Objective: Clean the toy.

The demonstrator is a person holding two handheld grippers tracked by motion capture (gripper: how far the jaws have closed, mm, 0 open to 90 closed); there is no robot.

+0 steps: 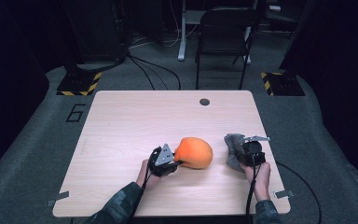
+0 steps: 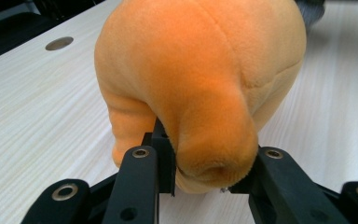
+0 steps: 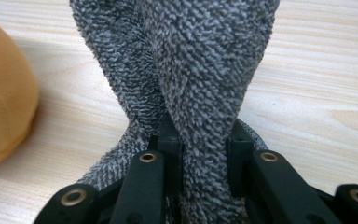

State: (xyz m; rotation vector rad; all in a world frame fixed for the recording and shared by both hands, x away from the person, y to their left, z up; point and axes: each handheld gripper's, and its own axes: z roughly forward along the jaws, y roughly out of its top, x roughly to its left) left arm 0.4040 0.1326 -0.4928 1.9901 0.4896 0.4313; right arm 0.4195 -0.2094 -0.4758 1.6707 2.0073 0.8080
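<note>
Plush toy (image 1: pixel 195 152), soft and orange, lies on the near part of our wooden table (image 1: pixel 135 116). Our left gripper (image 1: pixel 173 162) squeezes a bump on its end, and the jaws pinch it tight. Just beside it to the right lies a grey cloth (image 1: pixel 233 145). Our right gripper (image 1: pixel 239 156) pinches a fold of that cloth.

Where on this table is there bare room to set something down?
The far half of the table, up to the round hole, is bare. The near strip is crowded: orange plush, grey cloth and both grippers.
</note>
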